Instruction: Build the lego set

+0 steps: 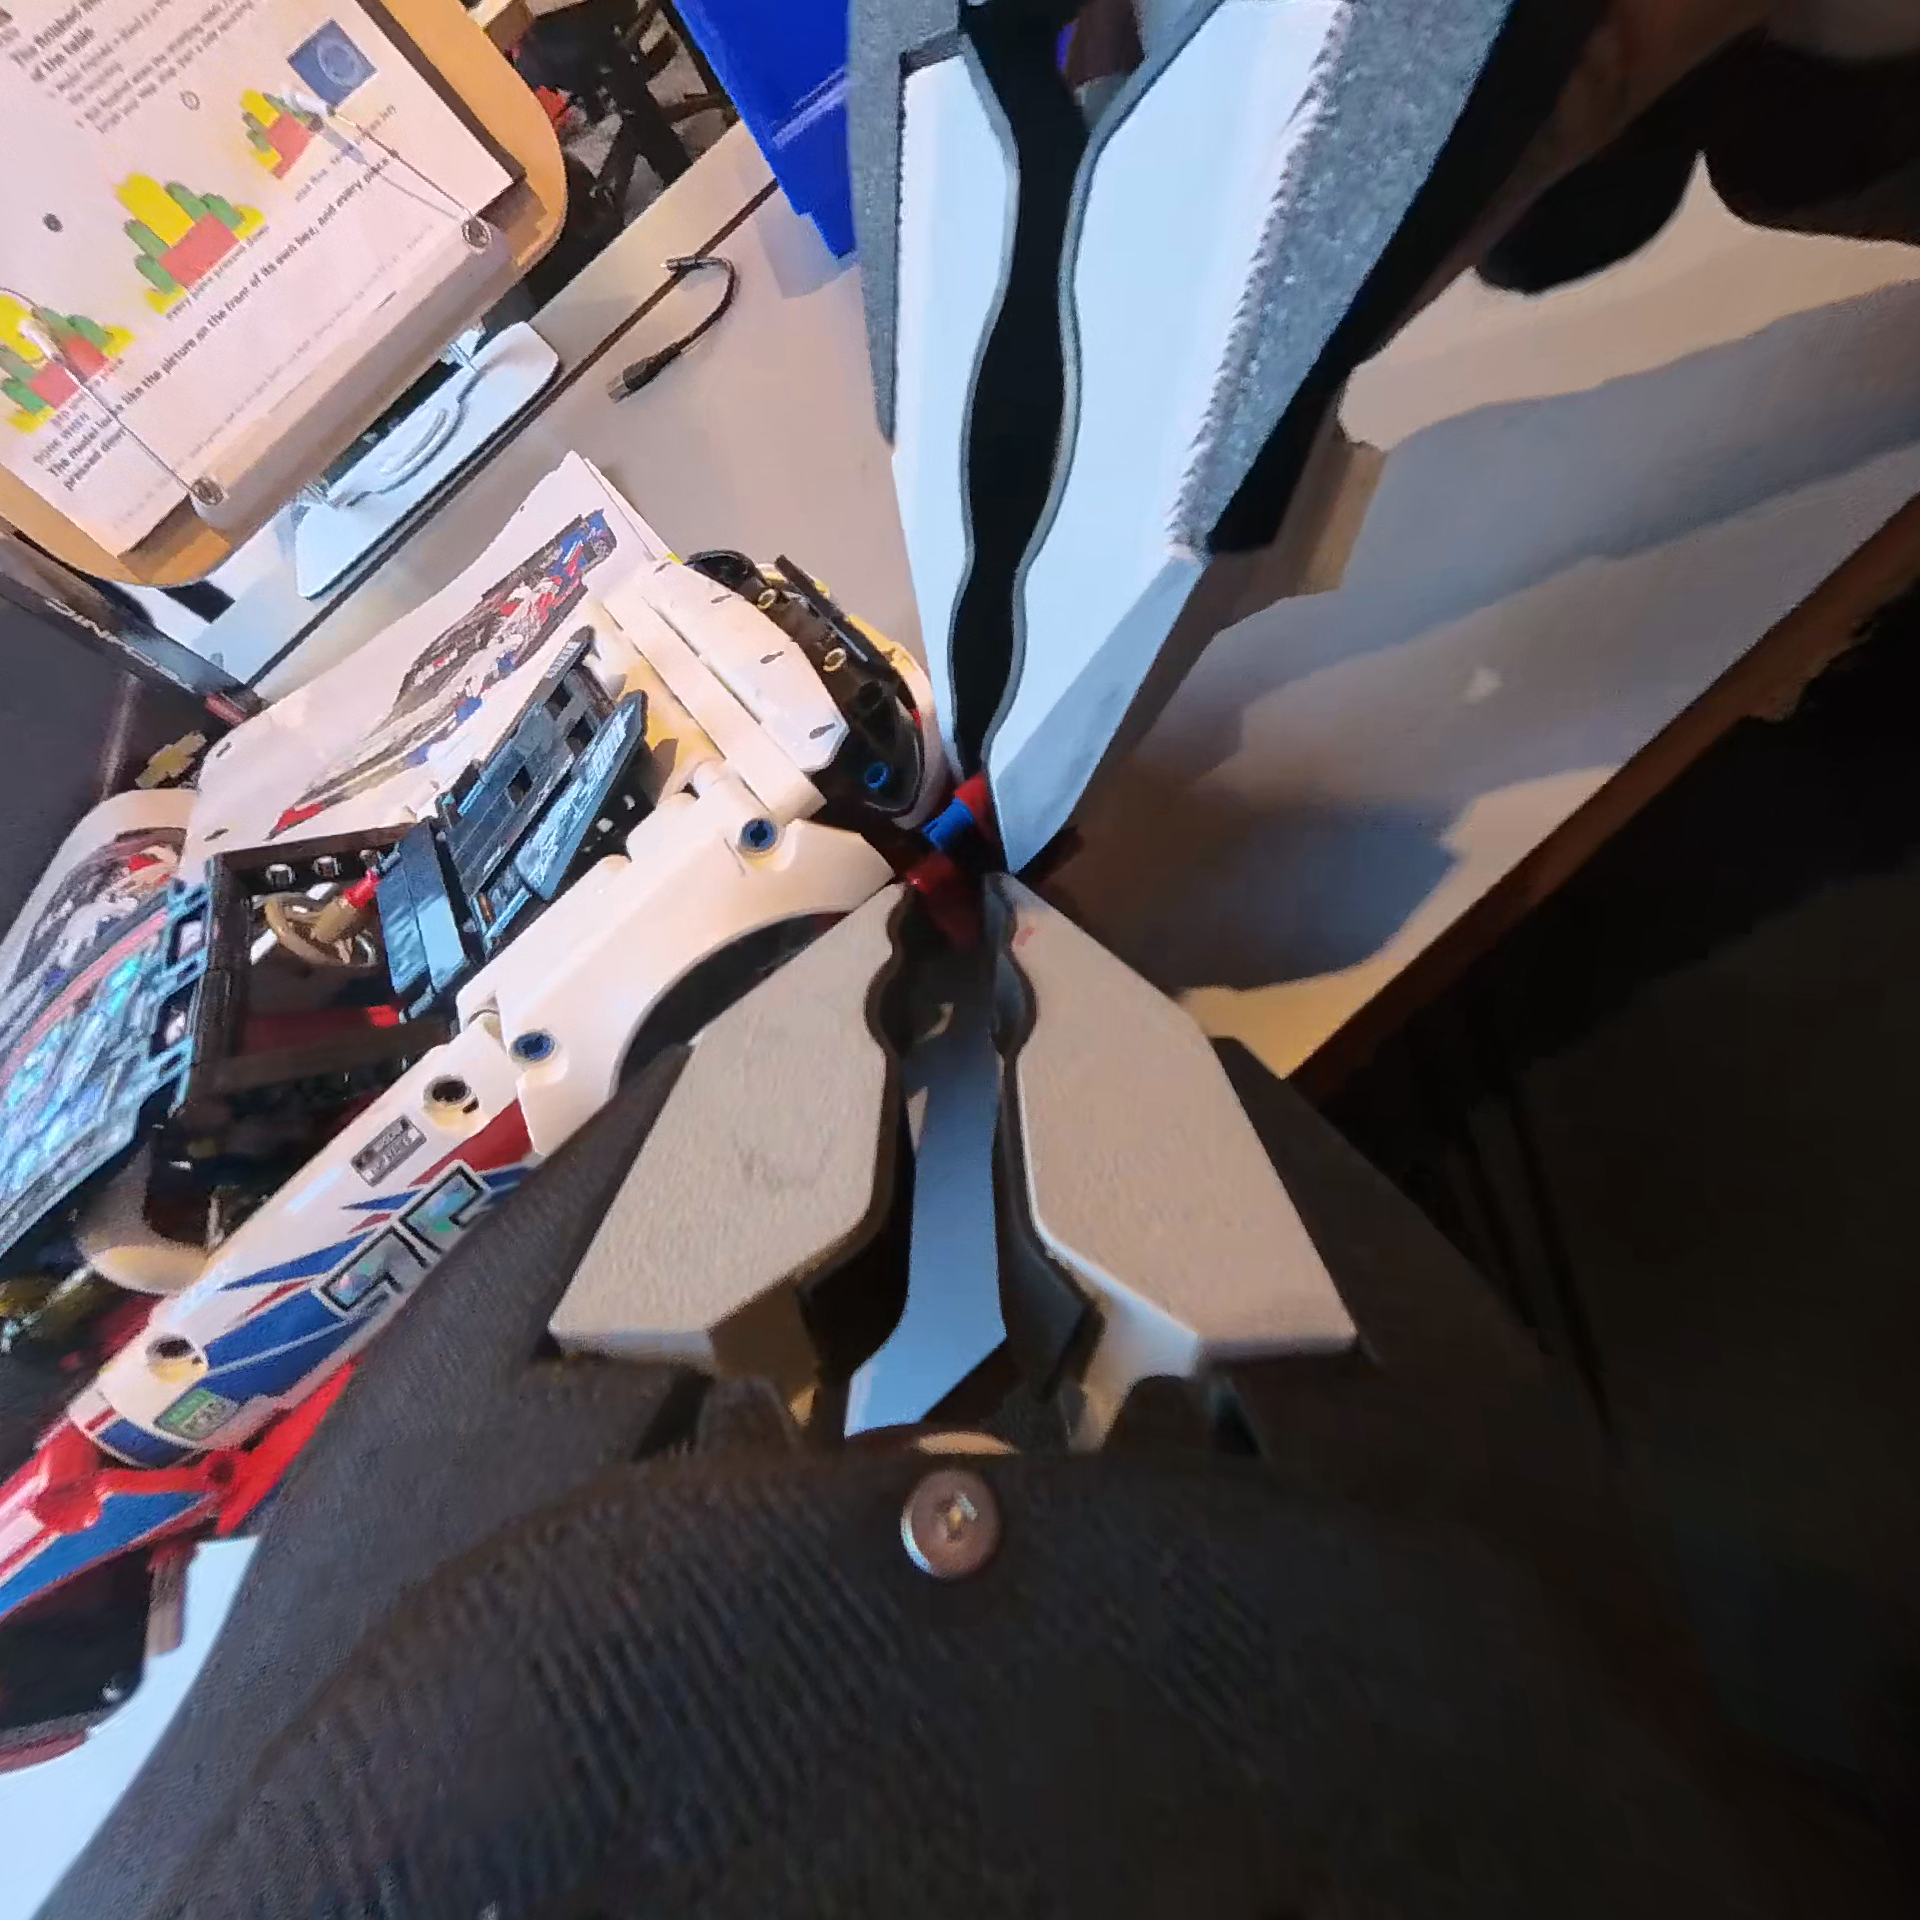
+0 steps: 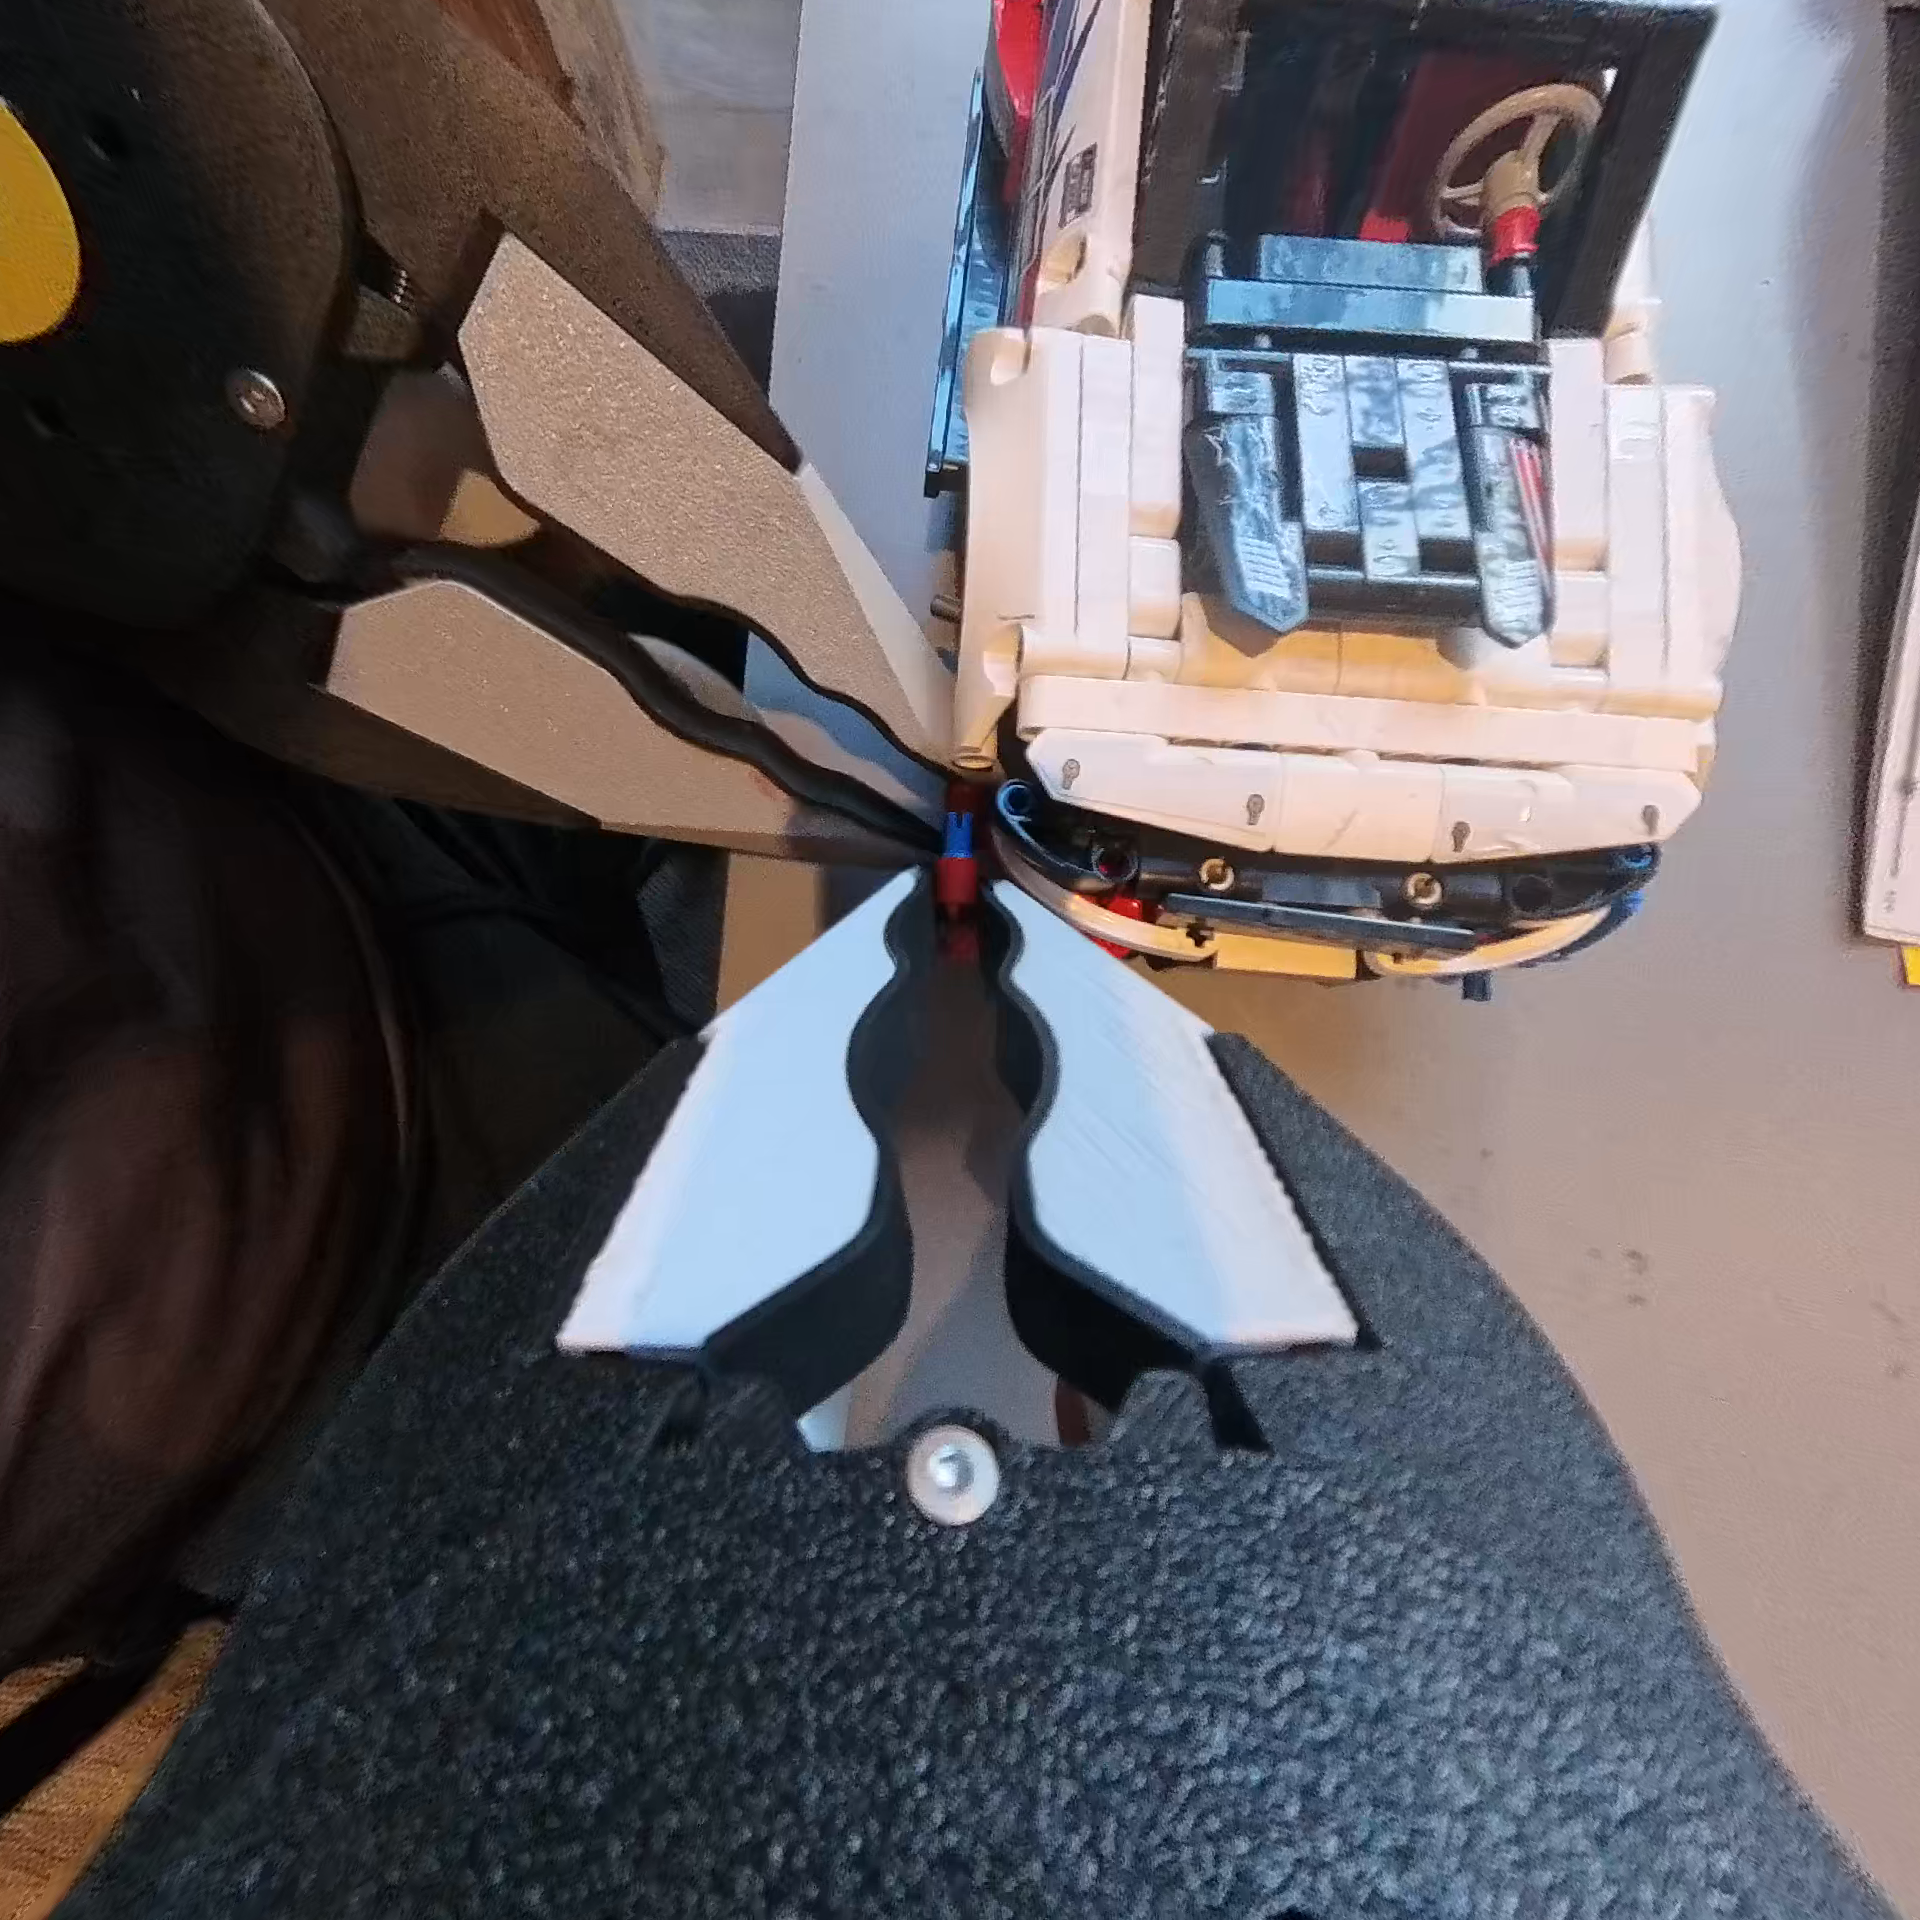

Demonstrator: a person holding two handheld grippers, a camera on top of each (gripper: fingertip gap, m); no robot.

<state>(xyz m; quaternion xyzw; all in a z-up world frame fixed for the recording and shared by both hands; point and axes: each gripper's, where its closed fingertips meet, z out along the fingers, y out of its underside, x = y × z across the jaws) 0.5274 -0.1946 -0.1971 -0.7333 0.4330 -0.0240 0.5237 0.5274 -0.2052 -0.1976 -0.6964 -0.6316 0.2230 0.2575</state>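
A white Lego race car (image 1: 665,914) with blue and red stickers and a black hood lies on the grey table; it also shows in the right wrist view (image 2: 1299,707). A small red and blue pin piece (image 1: 948,847) sits at the car's front corner, also seen in the right wrist view (image 2: 956,862). My left gripper (image 1: 940,909) is closed on this piece from below. My right gripper (image 2: 956,914) is closed on the same piece. In the left wrist view the right gripper (image 1: 987,831) comes down from above. In the right wrist view the left gripper (image 2: 935,821) reaches in from the left.
An instruction booklet (image 1: 499,623) lies under and behind the car. A stand with a printed sheet of brick pictures (image 1: 229,208), a black cable (image 1: 675,322) and a blue bin (image 1: 800,104) are at the back. The table's edge (image 1: 1558,831) runs along the right. A paper (image 2: 1891,623) lies beside the car. Less than 4 cm separates the two grippers' tips.
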